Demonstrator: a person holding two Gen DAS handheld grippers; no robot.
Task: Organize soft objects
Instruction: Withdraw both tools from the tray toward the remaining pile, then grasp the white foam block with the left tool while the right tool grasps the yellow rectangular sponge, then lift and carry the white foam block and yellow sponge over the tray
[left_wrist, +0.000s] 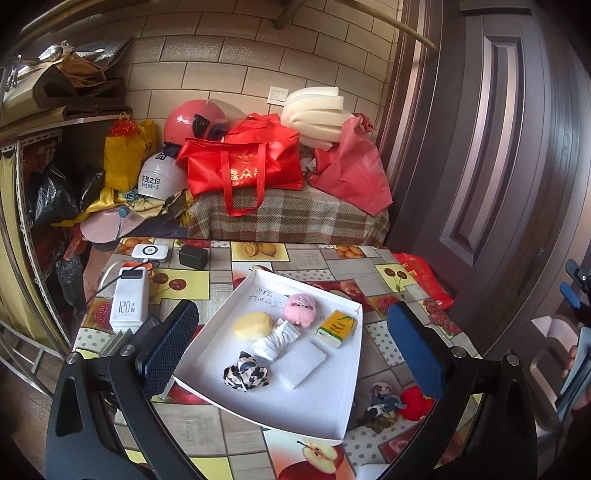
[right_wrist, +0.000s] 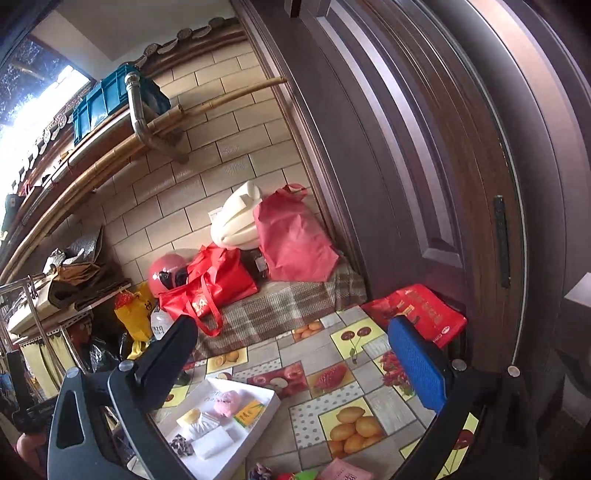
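Note:
A white shallow box (left_wrist: 325, 402) sits on the fruit-print tablecloth. In it lie a pink plush toy (left_wrist: 300, 309), a yellow sponge round (left_wrist: 252, 325), a rolled white sock (left_wrist: 276, 339), a white foam pad (left_wrist: 299, 364), a black-and-white scrunchie (left_wrist: 245, 376) and a yellow tissue pack (left_wrist: 337, 328). My left gripper (left_wrist: 293, 354) hovers open above the box, holding nothing. Loose cloth bits (left_wrist: 382, 404) and a red soft piece (left_wrist: 416, 402) lie right of the box. My right gripper (right_wrist: 295, 373) is open and empty, raised over the table; the box (right_wrist: 266, 408) appears at its lower left.
A white power bank (left_wrist: 127, 304), a charger (left_wrist: 192, 256) and a small white device (left_wrist: 149, 252) occupy the table's left and far side. Behind are a plaid-covered bench with red bags (left_wrist: 243, 162), helmets (left_wrist: 195, 122) and foam. A brown door (right_wrist: 424, 184) stands at the right.

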